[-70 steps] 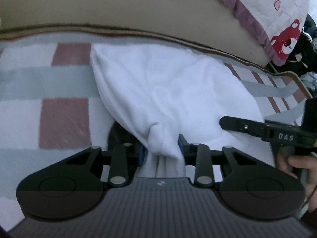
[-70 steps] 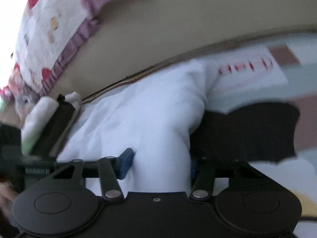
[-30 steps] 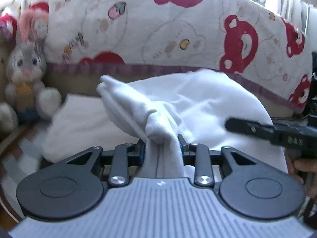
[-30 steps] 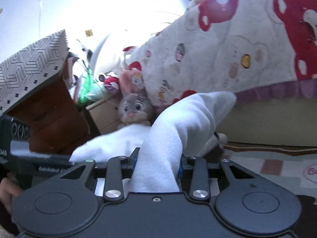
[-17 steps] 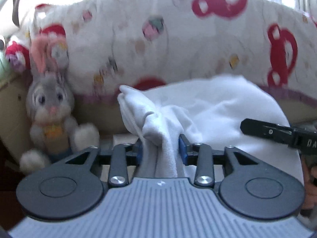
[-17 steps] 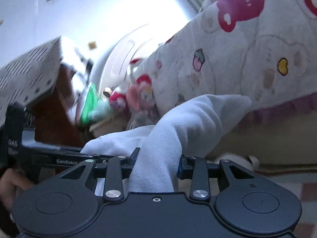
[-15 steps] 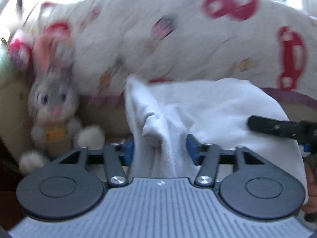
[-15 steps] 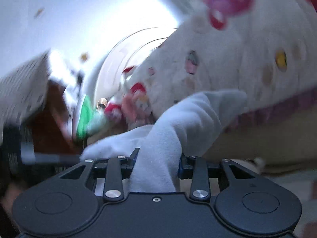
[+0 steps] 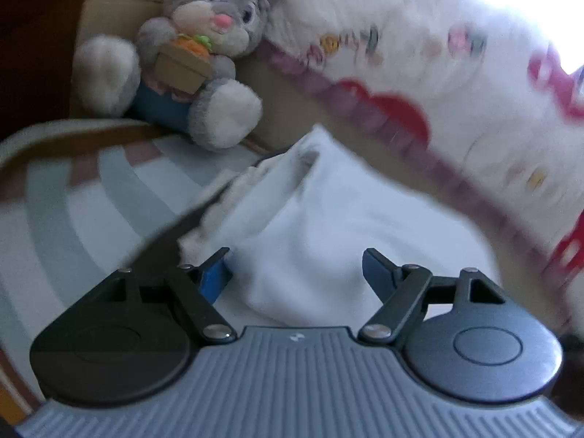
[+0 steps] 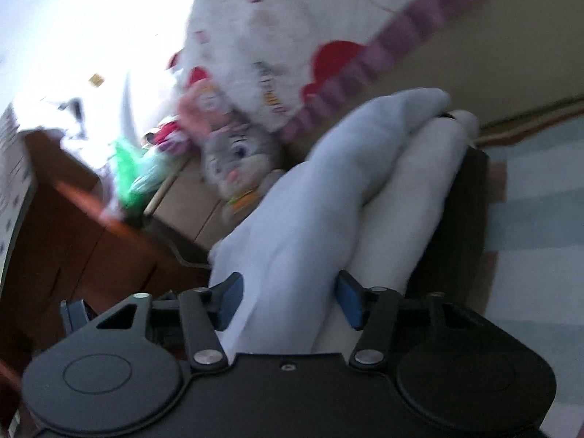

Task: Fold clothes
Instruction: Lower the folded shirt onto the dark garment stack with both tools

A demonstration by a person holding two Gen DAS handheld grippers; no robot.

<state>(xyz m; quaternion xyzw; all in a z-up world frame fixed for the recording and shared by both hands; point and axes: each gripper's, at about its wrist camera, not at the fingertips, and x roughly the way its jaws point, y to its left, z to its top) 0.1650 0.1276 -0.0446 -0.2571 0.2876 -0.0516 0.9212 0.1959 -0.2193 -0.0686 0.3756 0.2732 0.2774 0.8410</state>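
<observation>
Releasing the fold: the white garment [image 9: 328, 226] lies on the striped mat [image 9: 84, 197] below the plush rabbit [image 9: 189, 54]. The left gripper [image 9: 297, 270] is spread apart; the right gripper [image 10: 288, 295] is spread too, cloth loose between. Both should be withdrawn straight back so nothing is dragged.

The garment [image 9: 328, 219] lies on the mat [image 9: 73, 200], the plush rabbit [image 9: 204, 36] behind it.

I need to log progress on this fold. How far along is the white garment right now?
Done: the white garment is doubled over, with two layers showing in the right wrist view. In hand: the left gripper and right gripper both have their jaws spread, cloth lying loose between them. Left: I can't tell whether further folds are needed; edges are blurred.
</observation>
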